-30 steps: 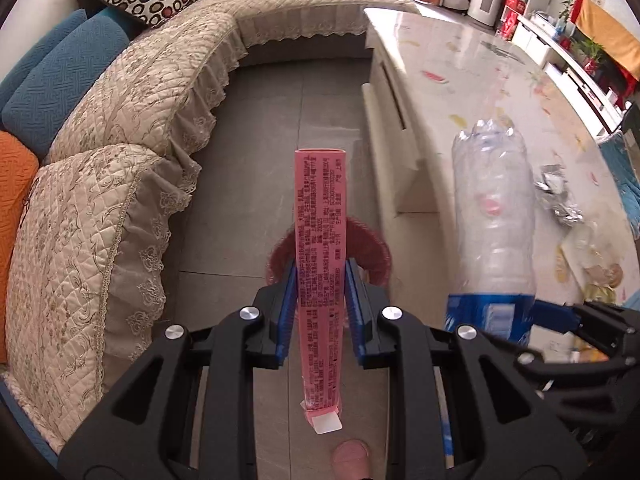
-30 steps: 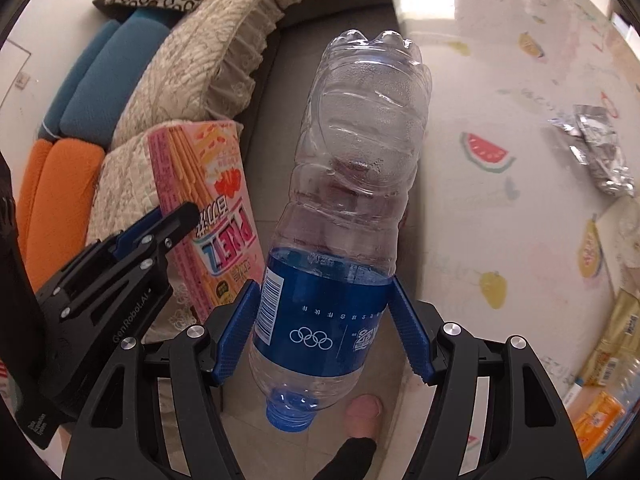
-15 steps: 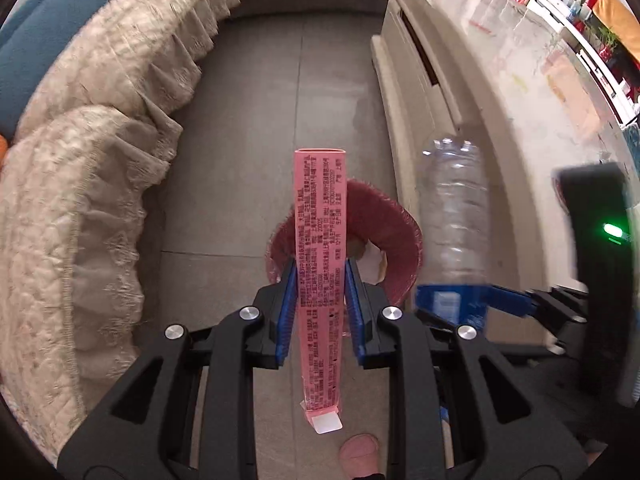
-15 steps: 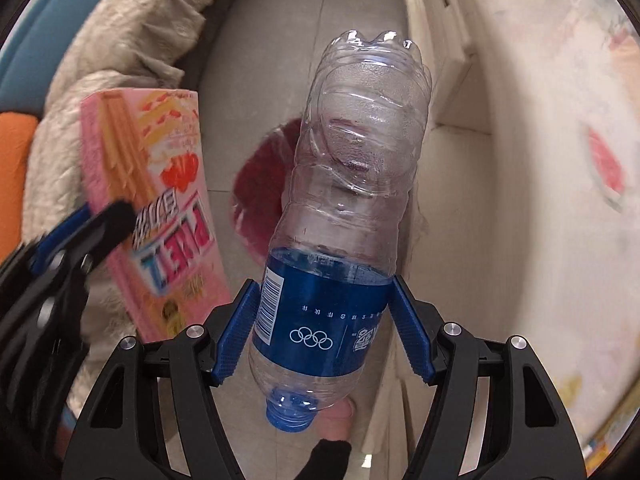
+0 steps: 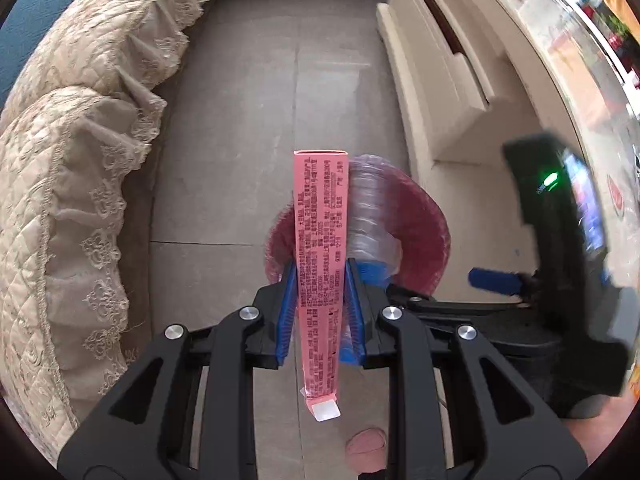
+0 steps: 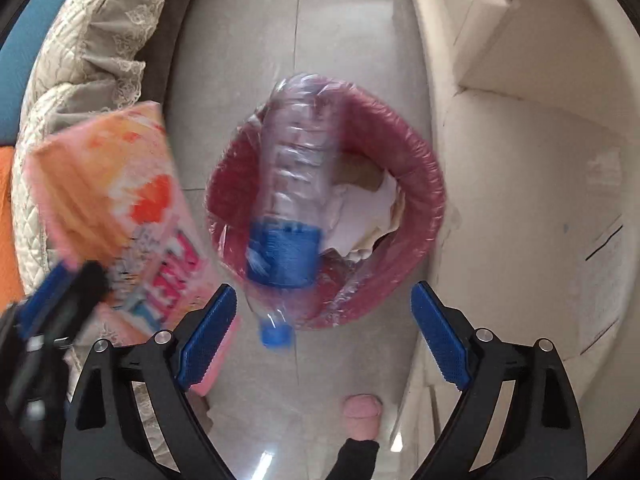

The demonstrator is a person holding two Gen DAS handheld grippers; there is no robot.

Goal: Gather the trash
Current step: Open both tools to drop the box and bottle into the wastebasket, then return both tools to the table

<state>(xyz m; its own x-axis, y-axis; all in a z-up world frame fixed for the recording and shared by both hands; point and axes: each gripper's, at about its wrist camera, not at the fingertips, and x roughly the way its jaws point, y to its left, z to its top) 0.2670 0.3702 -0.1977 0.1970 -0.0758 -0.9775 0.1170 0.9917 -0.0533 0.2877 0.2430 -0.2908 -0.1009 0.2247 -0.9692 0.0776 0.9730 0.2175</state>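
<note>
Right claw (image 6: 324, 334) opening with bottle (image 6: 290, 200) loose, blurred above bin (image 6: 420, 184), liable to clip rim and bounce onto floor; left claw (image 5: 318, 304) clamped on box (image 5: 320, 240), possibly blocking the mouth.

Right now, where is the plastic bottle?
In the right wrist view the plastic bottle is mid-frame, free of the opening right gripper and blurred, over the red bin, right of the pink box.

Bright daylight, fisheye-warped edges, motion blur on bottle (image 6: 292, 200), glare maybe top right.
</note>
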